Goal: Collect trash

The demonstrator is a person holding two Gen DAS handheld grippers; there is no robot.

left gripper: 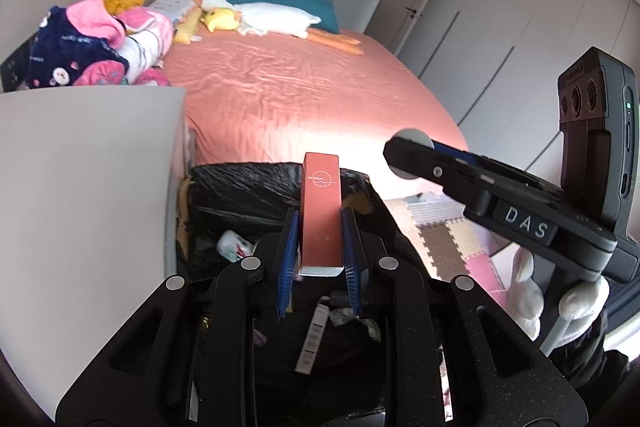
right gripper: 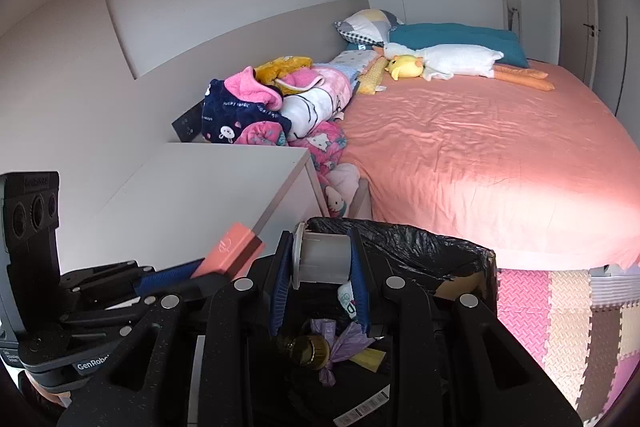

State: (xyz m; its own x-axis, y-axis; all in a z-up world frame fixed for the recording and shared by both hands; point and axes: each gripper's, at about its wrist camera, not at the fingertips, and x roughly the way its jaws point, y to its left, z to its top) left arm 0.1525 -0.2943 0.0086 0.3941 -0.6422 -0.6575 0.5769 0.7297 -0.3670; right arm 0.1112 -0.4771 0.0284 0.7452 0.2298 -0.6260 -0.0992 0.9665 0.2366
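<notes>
My left gripper is shut on a long red carton, blue pads against its two sides, and holds it end-on over the bin. The bin is a box lined with a black bag, with several pieces of trash inside. My right gripper is shut on a short grey cylinder above the same bin, where a gold-capped bottle and a purple wrapper lie. In the left wrist view the right gripper comes in from the right in a white-gloved hand.
A white bedside cabinet stands left of the bin. Behind it is a bed with a pink sheet, a heap of clothes and plush toys. Foam floor mats lie to the right, with wardrobe doors beyond.
</notes>
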